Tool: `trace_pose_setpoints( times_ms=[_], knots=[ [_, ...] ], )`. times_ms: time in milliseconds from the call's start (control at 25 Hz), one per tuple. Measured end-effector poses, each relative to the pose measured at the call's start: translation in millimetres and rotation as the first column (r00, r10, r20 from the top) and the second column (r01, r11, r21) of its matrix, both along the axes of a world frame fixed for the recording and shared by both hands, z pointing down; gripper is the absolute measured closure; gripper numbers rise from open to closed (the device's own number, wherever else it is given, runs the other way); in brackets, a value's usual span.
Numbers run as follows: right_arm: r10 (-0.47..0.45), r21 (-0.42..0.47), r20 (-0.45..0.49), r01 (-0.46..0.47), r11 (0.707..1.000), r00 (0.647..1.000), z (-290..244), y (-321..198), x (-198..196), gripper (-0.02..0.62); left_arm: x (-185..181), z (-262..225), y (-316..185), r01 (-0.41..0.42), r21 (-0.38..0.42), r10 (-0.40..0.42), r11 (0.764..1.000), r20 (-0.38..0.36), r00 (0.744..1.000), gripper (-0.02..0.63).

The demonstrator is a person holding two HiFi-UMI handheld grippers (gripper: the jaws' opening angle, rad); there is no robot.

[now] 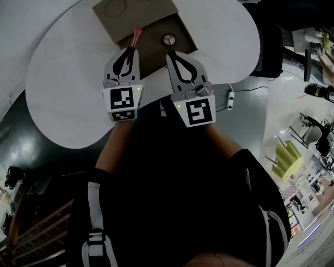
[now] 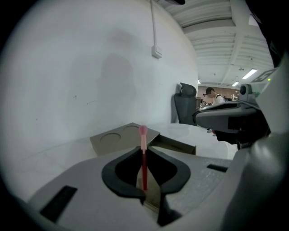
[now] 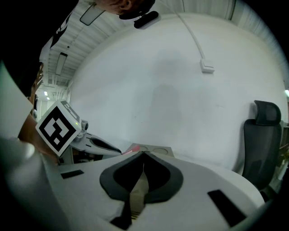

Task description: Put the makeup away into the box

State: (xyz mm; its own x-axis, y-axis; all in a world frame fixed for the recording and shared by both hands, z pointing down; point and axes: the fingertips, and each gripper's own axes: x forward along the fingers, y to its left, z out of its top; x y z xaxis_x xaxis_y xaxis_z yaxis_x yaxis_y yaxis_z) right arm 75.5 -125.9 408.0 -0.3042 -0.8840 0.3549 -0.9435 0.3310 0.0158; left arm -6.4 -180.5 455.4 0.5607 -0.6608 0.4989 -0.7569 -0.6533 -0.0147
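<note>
Left claw (image 1: 131, 50) is clamped on a pink-tipped makeup stick (image 1: 136, 35), whose tip is at the near edge of the open brown box (image 1: 154, 32) on the white table (image 1: 68, 78). Right claw (image 1: 170, 53) is closed together with nothing in it, just beside the left.

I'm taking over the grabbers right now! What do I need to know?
Left gripper: shut on a thin pink-tipped stick, its tip over the box.
Right gripper: shut, empty, at the box's near edge.
Box: open on the table, with the lid lying flat behind it. One round item is inside.
Done: stick picked up and held at the box.
Left: lower the stick into the box and let go.
</note>
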Motion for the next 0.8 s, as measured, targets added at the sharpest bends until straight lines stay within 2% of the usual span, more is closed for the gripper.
trace_pose_setpoints(
  times_ms=[480, 800],
  knots=[
    [0.025, -0.041, 0.011, -0.025, 0.999, 1.000, 15.4, -14.7, 21.7, 0.572, 34.8, 42.1, -7.1, -0.076, -0.108, 0.082, 0.991, 0.047, 0.996, 0.557],
    [0.025, -0.059, 0.025, -0.024, 0.998, 0.999, 22.7, -22.3, 23.7, 0.572, 35.8, 60.6, -9.2, -0.064, -0.181, 0.084, 0.982, 0.110, 0.990, 0.557]
  ],
)
